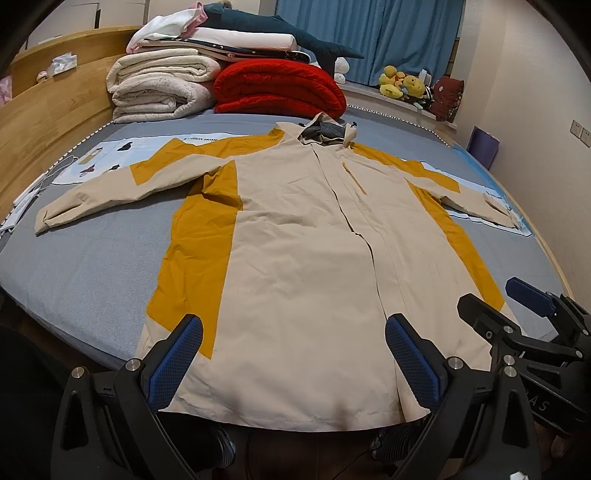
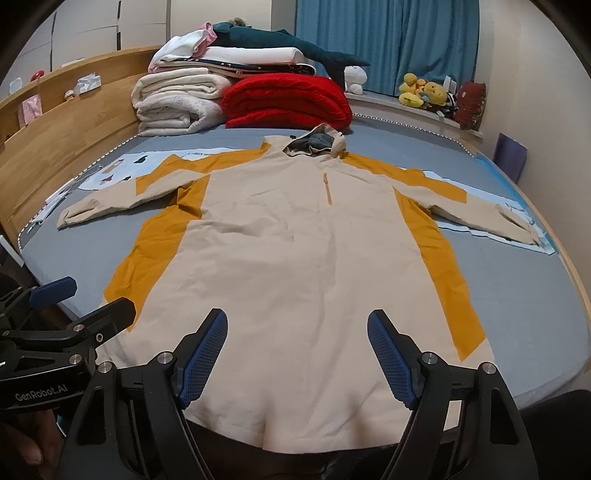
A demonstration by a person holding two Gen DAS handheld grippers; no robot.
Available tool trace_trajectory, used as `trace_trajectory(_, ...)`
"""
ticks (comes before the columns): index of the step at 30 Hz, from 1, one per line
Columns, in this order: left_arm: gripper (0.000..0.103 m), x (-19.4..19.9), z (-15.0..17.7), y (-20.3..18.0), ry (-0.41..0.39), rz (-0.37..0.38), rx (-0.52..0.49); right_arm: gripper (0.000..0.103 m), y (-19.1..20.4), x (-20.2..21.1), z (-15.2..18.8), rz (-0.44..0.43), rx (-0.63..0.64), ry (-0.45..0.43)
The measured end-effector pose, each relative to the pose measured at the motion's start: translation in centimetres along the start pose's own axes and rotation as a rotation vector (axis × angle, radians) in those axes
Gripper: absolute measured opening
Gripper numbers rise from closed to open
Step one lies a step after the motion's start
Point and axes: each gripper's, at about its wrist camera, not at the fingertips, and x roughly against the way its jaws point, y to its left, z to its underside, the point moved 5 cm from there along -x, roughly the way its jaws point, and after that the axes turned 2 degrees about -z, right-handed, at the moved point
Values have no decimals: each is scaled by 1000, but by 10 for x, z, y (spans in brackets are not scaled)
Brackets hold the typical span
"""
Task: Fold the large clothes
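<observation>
Jaws apart x2, 1 jacket (image 1: 295, 266) flat

Bed with grey sheet (image 1: 92, 266), wooden headboard (image 1: 48, 110) at left. Blue curtains (image 1: 369, 33) covered far wall; pale wall (image 1: 535, 92) at right. Folded blankets (image 1: 162, 88) stacked near headboard; dim indoor light

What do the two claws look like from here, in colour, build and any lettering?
Both claws are alike: black angular frames with silver round bolts, each finger faced with a blue cross-hatched pad. The left claw and the right claw show the same build. White lettering reading GenRobot.AI runs along the left claw's black body in the right wrist view. No cables or sleeves are clearly visible.
</observation>
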Motion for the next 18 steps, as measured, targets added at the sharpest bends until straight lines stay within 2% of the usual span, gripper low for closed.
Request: trace_trajectory(18,98,0,0,-2,0,3,-4,79,2,-2,0,14,6,6)
